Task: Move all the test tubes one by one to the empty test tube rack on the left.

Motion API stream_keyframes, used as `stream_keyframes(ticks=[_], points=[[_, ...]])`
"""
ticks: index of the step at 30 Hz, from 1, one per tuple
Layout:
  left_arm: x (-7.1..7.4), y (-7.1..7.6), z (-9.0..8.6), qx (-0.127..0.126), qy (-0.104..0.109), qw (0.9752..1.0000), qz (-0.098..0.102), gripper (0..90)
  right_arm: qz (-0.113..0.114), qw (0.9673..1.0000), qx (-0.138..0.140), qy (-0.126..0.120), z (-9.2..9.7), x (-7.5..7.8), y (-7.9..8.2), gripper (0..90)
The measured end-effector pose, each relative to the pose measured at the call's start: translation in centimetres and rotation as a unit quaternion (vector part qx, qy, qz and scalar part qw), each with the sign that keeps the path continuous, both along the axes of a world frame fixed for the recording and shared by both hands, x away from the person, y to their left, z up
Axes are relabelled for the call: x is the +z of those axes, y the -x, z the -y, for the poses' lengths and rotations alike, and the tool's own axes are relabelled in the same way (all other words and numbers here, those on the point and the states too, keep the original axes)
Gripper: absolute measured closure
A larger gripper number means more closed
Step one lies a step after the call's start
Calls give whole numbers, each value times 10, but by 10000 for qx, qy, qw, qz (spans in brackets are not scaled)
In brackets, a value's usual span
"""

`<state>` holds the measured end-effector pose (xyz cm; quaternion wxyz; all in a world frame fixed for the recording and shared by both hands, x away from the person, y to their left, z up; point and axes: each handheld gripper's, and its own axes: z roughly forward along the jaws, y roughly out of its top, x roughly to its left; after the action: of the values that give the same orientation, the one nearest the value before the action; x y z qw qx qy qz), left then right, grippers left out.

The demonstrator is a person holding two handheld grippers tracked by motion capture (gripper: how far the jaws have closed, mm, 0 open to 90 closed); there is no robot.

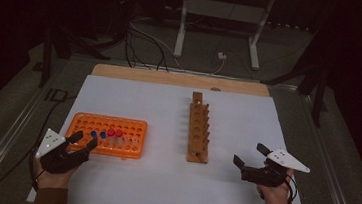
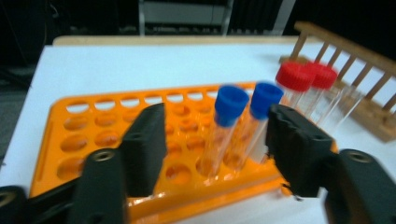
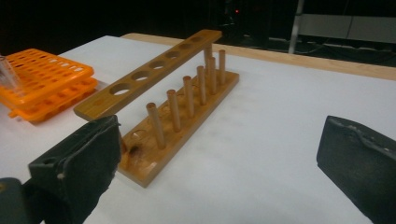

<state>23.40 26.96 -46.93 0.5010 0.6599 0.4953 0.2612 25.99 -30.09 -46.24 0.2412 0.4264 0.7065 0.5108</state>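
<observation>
An orange tube rack [image 1: 86, 122] lies at the left of the white sheet. Two blue-capped tubes [image 1: 98, 134] and two red-capped tubes [image 1: 114, 133] stand in its near rows. My left gripper [image 1: 85, 139] sits at the rack's near edge. In the left gripper view the blue-capped tubes [image 2: 231, 100] stand upright between the jaws of the left gripper [image 2: 215, 116], with a gap on each side; the gripper is open. The red-capped tubes [image 2: 294, 77] stand behind to the right. My right gripper [image 1: 249, 154] is open and holds nothing, just right of the wooden rack [image 1: 199, 129].
The wooden rack [image 3: 182, 93] has a row of pegs and a raised bar with holes, all without tubes. The white sheet [image 1: 161, 180] covers a wooden table [image 1: 181, 78]. Cables and metal stand legs [image 1: 180, 31] lie on the floor beyond the far edge.
</observation>
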Motion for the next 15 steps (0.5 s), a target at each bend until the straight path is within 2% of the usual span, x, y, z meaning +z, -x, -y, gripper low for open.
stream_keyframes(ticks=[9,15], points=[[8,3,8,-18,77,9994,332,156,16,10000,-7,33,0,-4,-1,3],[9,5,11,36,56,9993,372,10,-53,10000,-34,51,-1,-5,-3,3]])
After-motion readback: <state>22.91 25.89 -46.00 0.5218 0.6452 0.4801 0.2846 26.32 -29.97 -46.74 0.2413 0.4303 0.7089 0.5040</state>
